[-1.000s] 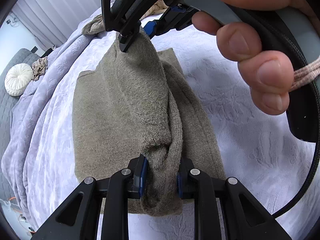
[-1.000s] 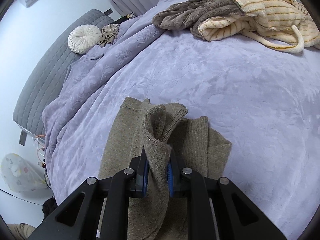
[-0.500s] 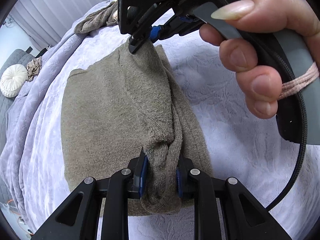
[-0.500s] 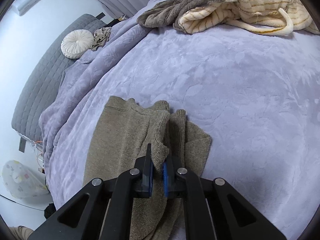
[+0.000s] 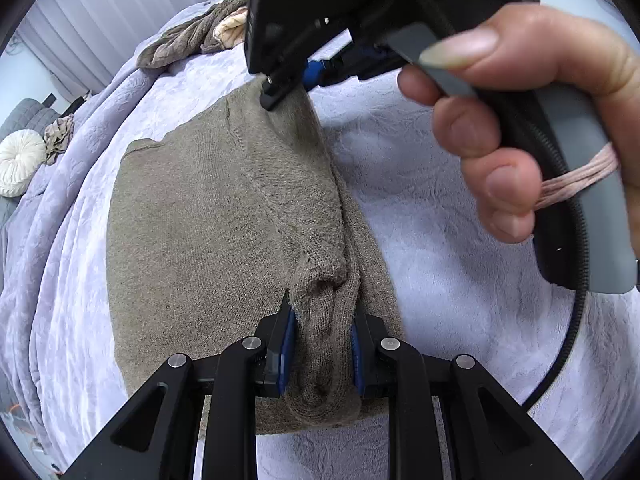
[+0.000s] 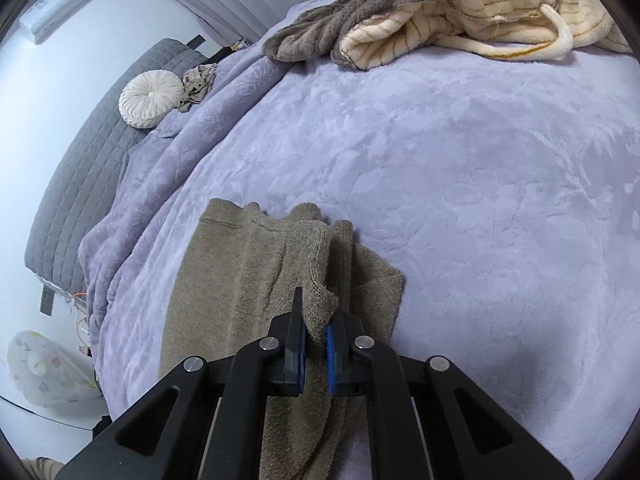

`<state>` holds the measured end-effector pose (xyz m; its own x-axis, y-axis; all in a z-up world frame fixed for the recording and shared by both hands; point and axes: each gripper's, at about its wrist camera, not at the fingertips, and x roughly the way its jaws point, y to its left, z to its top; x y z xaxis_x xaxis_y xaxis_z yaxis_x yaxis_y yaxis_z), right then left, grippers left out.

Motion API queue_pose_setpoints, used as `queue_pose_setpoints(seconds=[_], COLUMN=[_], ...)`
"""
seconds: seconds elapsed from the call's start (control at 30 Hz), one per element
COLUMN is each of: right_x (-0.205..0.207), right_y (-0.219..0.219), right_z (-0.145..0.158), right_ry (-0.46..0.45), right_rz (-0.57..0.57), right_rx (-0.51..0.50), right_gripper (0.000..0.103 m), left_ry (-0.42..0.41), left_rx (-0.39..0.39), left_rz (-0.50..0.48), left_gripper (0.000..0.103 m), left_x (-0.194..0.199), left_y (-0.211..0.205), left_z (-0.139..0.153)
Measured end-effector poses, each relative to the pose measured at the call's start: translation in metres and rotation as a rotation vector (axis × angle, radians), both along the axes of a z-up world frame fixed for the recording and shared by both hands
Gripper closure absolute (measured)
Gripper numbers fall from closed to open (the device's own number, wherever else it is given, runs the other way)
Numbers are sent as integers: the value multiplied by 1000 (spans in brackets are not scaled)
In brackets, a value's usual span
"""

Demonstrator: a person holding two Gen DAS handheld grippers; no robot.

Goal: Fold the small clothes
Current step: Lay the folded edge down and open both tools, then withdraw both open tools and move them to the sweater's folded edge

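Open lavender blanket [image 6: 460, 200] is seen from twelve round to four o'clock in the right wrist view, and passage is offered there. At one o'clock the way is closed by a heap of cream striped fleece [image 6: 480, 4] and grey plush [image 6: 316, 32]. At ten o'clock a round white cushion [image 6: 150, 98] is parked beside crumpled beige cloth [image 6: 198, 80]. In the left wrist view, two o'clock is blocked by the hand [image 5: 520, 128] and the right gripper [image 5: 296, 80]; bare blanket is left at eight o'clock.
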<state>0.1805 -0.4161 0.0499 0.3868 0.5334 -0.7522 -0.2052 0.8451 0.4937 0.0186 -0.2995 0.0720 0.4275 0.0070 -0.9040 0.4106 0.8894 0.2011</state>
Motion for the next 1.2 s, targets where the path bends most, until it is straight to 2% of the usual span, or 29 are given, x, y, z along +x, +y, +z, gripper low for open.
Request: queue_pose_setpoints(seconds=[0.17, 0.27, 0.37, 0.4, 0.5, 0.63, 0.7, 0.77, 0.8, 0.83, 0.87, 0.9, 0.97, 1.03, 1.07, 1.17, 1.2], right_x=[-3, -4, -3, -3, -4, -13, -24, -32, -37, -40, -41, -42, -43, -45, -45, -38, -39], right_y=[-1, 6, 14, 15, 12, 2, -3, -2, 1, 6, 12, 20, 37, 52, 58, 59, 54], right_z=[-3, 3, 8, 9, 15, 33, 49, 63, 69, 73, 74, 73, 63, 47, 38, 4, 2], right_ry=[5, -7, -2, 4, 13, -15, -58, -98, -118, -132, -138, -133, -92, -53, -34, 31, 36], right_rz=[-18, -8, -11, -13, -38, -93, -99, -95, -82, -57, -35, -6, 69, 116, 123, 52, 25], right_rx=[-13, -63, -116, -128, -161, -181, -166, -172, -171, -164, -157, -146, -106, -86, -91, -244, -240], right_gripper=[95, 95, 94, 92, 85, 70, 65, 53, 50, 46, 44, 44, 44, 44, 44, 46, 48], left_ry=[18, 45, 63, 72, 124, 222, 249, 257, 257, 249, 224, 180, 118, 129, 154, 180, 176], left_rx=[-38, -94, -136, -152, -241, -408, -481, -532, -555, -576, -595, -616, -629, -623, -588, -454, -413], left_rz=[-6, -10, -11, -15, -23, -91, -133, -153, -151, -142, -117, -79, -5, 53, 77, 140, 155], left_gripper=[78, 61, 57, 53, 51, 51, 51, 51, 48, 39, 19, 10, 10, 10, 10, 10, 10], left_x=[3, 5, 7, 7, 5, -9, -22, -29, -30, -28, -23, -17, -2, 16, 24, 45, 46], left_y=[7, 14, 22, 24, 40, 66, 87, 107, 117, 128, 141, 155, 178, 190, 191, 188, 185], left_z=[0, 3, 8, 9, 16, 28, 35, 42, 44, 48, 52, 57, 61, 51, 40, 6, -1])
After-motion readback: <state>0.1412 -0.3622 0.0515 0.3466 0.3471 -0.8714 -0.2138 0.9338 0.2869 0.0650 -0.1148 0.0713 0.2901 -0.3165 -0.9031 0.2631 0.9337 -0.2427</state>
